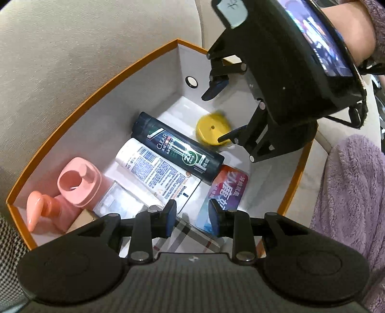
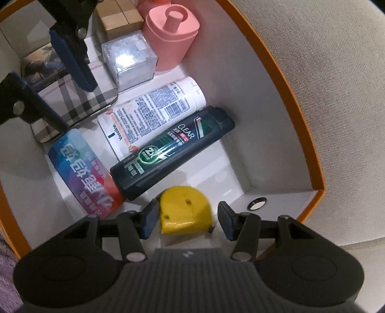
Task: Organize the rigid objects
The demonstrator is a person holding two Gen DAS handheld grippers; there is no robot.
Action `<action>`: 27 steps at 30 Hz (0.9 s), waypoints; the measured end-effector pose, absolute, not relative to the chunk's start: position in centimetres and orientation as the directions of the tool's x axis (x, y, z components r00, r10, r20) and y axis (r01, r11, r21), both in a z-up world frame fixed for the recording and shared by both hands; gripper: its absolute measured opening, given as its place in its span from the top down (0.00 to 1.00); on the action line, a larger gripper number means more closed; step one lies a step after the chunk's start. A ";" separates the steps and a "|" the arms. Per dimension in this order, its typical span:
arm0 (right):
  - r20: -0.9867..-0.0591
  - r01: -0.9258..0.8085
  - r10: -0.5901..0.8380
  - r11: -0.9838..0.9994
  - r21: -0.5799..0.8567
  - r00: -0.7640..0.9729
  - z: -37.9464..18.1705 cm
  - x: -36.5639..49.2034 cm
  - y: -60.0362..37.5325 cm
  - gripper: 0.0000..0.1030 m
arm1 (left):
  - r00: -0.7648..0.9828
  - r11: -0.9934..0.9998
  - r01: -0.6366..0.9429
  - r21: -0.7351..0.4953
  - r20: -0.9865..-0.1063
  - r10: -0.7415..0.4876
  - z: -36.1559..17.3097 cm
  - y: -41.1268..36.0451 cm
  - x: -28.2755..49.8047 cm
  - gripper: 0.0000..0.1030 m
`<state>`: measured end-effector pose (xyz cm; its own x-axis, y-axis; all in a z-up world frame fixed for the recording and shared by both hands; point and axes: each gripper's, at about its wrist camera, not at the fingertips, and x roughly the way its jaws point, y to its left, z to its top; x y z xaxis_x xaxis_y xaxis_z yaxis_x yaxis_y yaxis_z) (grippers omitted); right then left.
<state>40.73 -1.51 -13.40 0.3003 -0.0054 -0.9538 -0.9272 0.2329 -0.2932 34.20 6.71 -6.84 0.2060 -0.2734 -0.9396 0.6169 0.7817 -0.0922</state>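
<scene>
An orange-rimmed box [image 1: 96, 96] [image 2: 296, 101] with white walls holds the objects. A yellow rounded block [image 2: 182, 207] [image 1: 211, 128] lies on its floor near a corner, blurred in the left wrist view. My right gripper [image 2: 189, 221] [image 1: 222, 113] is open around it; one pad is at its edge, the other stands apart. A dark CLEAR bottle [image 1: 178, 148] [image 2: 173, 150], a white Vaseline tube [image 1: 156, 168] [image 2: 154, 108] and a colourful pack [image 1: 226, 190] [image 2: 84, 168] lie side by side. My left gripper [image 1: 192, 216] [image 2: 56, 84] hangs open above a plaid tin [image 1: 187, 233] [image 2: 79, 103], holding nothing.
A pink pump bottle [image 1: 77, 183] [image 2: 172, 33], a clear plastic cube [image 2: 130, 62] [image 1: 115, 202] and wooden blocks [image 2: 120, 21] fill the box's other end. Beige upholstery [image 1: 60, 48] surrounds the box. A purple fleece sleeve [image 1: 349, 192] is at the right.
</scene>
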 end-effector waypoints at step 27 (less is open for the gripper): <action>-0.677 -0.584 0.346 0.797 -0.154 0.650 4.7 25.2 -8.8 0.21 | 0.790 0.986 0.163 0.016 -0.601 -0.121 7.1 9.3 18.5 0.10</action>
<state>25.24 -8.81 4.74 0.6497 0.3456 -0.6770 -0.5840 0.7971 -0.1535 18.49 9.32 7.12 0.7897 -0.1210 -0.6014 0.1632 0.9865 0.0158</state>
